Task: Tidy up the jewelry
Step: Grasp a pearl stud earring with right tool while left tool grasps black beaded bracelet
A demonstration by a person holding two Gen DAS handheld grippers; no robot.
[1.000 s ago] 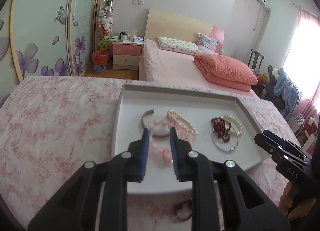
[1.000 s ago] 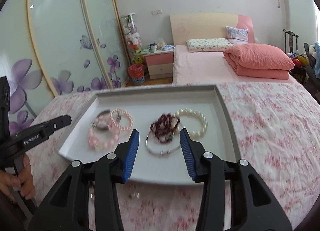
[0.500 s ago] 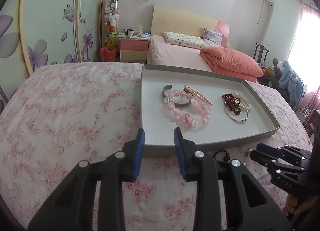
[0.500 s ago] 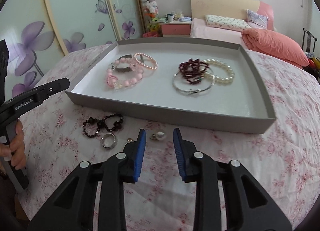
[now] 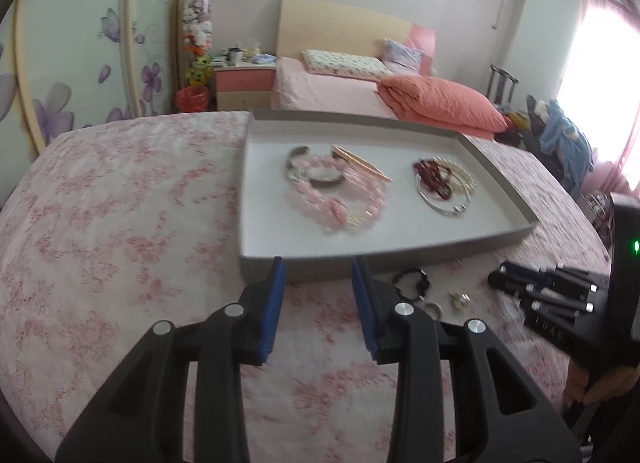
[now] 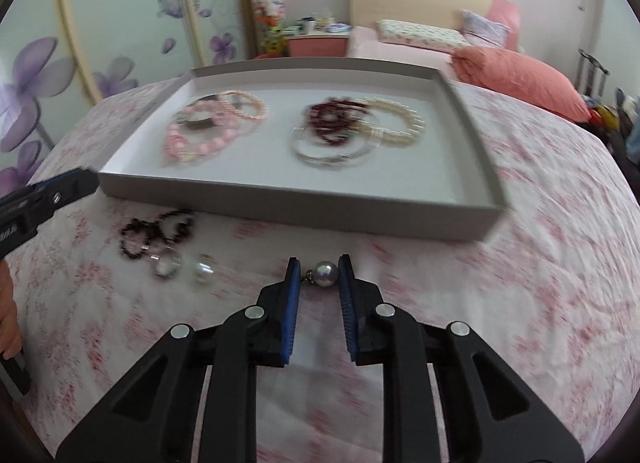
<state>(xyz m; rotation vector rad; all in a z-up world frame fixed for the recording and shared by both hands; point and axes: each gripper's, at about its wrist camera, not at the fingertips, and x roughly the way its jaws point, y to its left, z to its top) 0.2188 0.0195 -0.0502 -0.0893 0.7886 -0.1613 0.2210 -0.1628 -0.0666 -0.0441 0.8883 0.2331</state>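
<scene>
Most of the sorting looked done: the grey tray (image 6: 280, 199) on the floral-covered counter (image 6: 560, 263) already held two clusters, a pink bead bracelet (image 6: 192, 143) with a small pearl-pink bracelet (image 6: 244, 105) and a metal cuff (image 5: 316, 179) on one side, and a dark red bead strand (image 6: 332, 123), a silver bangle (image 6: 332, 151) and a cream pearl bracelet (image 6: 396, 121) on the other. What was left lay on the cloth in front of the tray's near wall: a black bead bracelet (image 6: 156, 233), a ring (image 6: 166, 265), a pearl earring (image 6: 204, 269) just beside the ring, and a grey pearl piece (image 6: 324, 273) a little apart from them. The right gripper (image 6: 320, 275) was low over the cloth with the grey pearl piece between its blue pads; its jaws were closing, and the far pad looked to be touching the pearl while a sliver of gap showed on the near side, so the pinch did not seem complete yet. The left gripper (image 5: 318, 275) hovered near the tray's front wall, its jaws opening and nothing between them. By my reading, four small items still had to go into the tray, the grey pearl first.
</scene>
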